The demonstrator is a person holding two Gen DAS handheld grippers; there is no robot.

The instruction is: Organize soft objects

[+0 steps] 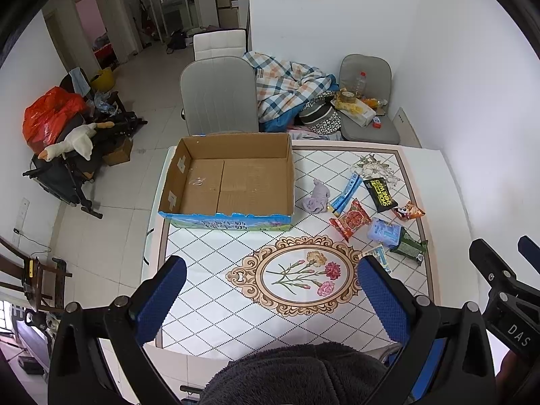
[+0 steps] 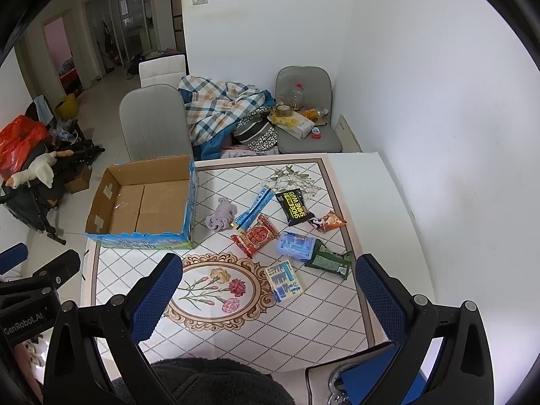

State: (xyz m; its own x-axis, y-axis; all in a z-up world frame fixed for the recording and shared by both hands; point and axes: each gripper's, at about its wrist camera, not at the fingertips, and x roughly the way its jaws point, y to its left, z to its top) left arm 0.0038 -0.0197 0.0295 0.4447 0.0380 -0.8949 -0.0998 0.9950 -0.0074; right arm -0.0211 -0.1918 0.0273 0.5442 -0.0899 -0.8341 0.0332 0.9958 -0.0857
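Diagonally, blue stick pack points toward box.

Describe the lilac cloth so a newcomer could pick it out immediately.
Find the open cardboard box on the patterned table. Just off the box's right wall lies a crumpled lilac cloth, beside a long blue packet. It is the only fabric item; everything else around it is a glossy printed wrapper.

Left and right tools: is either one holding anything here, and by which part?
Nothing is held. The left tool and right tool both hang open above the table, their jaws wide apart.
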